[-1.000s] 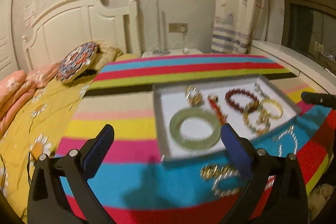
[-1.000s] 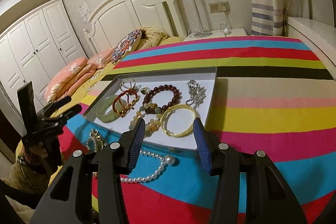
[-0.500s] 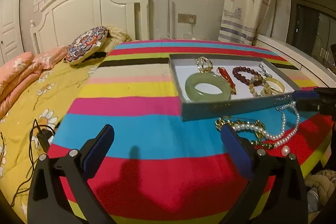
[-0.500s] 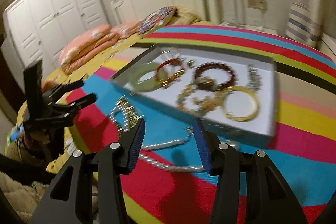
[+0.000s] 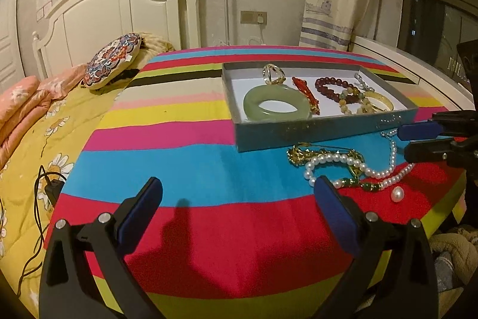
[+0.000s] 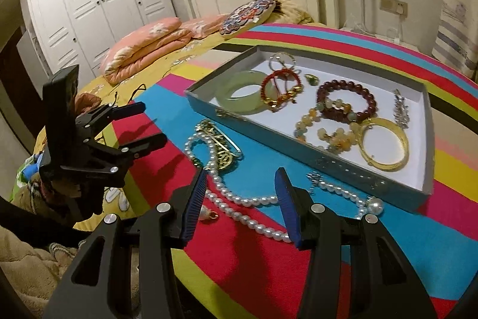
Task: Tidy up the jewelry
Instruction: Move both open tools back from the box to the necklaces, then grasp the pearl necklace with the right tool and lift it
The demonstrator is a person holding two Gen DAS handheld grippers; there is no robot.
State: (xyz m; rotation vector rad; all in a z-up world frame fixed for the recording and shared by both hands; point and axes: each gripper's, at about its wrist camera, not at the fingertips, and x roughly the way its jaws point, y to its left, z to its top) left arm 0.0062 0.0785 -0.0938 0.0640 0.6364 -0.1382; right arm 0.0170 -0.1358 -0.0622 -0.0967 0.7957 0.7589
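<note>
A grey tray (image 5: pixel 313 133) (image 6: pixel 352 166) on the striped cloth holds a green jade bangle (image 5: pixel 274 106) (image 6: pixel 239 93), a red cord bracelet (image 6: pixel 279 88), a dark red bead bracelet (image 6: pixel 346 100), a yellow bead bracelet (image 6: pixel 325 130) and a gold bangle (image 6: pixel 384 144). A pearl necklace (image 5: pixel 358 169) (image 6: pixel 239 196) and a gold chain piece (image 5: pixel 301 153) (image 6: pixel 218 145) lie on the cloth in front of the tray. My left gripper (image 5: pixel 239 205) (image 6: pixel 149 124) is open, left of the necklace. My right gripper (image 6: pixel 242 199) (image 5: pixel 418 142) is open just above the pearls.
The striped cloth (image 5: pixel 191 169) covers a round table beside a bed with a yellow quilt (image 5: pixel 33 139), a patterned cushion (image 5: pixel 112 60) and pink bedding (image 6: pixel 149 47). A cable and plug (image 5: pixel 50 187) lie at the table's left edge. White wardrobe (image 6: pixel 89 5) at far left.
Both grippers have pulled back from over the tray and dropped lower toward the table's front. My right gripper has swung left over the pearl necklace. Both stay open.
</note>
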